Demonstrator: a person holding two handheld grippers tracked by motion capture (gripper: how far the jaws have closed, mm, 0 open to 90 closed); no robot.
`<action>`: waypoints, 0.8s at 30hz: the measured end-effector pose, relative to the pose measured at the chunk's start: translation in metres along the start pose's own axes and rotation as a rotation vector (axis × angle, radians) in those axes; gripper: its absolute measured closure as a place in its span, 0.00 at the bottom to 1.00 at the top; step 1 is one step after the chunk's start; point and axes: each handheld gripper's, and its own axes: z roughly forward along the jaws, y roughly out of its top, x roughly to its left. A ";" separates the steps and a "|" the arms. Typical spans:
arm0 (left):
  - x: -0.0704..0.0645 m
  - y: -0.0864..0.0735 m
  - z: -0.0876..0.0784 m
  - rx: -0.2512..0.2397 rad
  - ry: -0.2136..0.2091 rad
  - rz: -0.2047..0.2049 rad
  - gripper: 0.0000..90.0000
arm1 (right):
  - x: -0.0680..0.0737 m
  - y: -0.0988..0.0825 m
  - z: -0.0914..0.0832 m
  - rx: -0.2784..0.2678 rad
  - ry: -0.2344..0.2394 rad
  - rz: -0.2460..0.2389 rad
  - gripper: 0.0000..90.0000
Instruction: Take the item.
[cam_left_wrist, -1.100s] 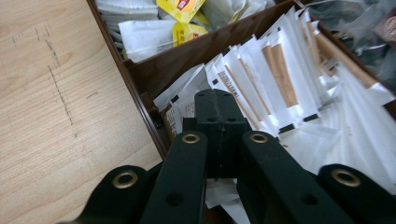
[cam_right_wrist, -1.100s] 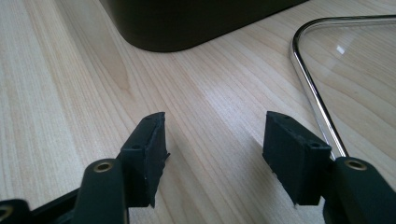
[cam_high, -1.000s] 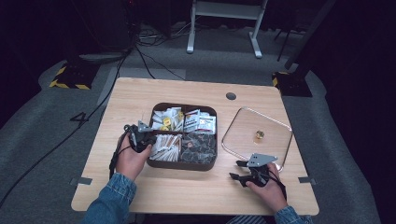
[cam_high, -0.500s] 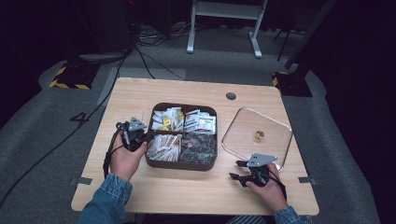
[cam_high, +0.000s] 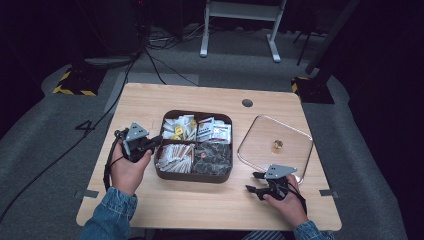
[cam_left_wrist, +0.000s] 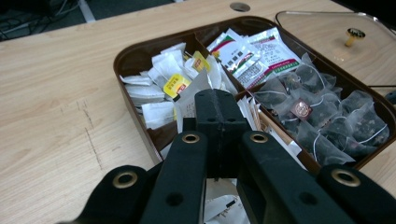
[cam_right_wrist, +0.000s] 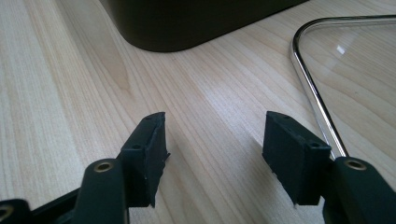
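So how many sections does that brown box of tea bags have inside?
4. In the brown box: white tagged bags far left, printed sachets far right, paper sachets near left, mesh tea bags near right.

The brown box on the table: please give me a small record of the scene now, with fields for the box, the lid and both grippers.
box: brown box, four compartments, open, holding tea bags and sachets
lid: glass lid flat on the table, right of the box
left gripper: left gripper at the box's left edge, jaws closed on a white paper sachet
right gripper: right gripper open, empty, low over the table beside the lid
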 end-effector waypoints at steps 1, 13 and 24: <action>0.000 0.000 -0.001 -0.008 -0.001 -0.002 1.00 | 0.000 0.000 0.000 0.000 0.000 0.000 0.44; 0.016 -0.006 -0.019 -0.044 0.051 -0.035 1.00 | 0.000 0.000 0.000 0.000 0.000 0.001 0.44; 0.032 -0.016 -0.035 -0.046 0.125 -0.066 1.00 | -0.002 0.001 0.001 0.001 0.008 0.000 0.44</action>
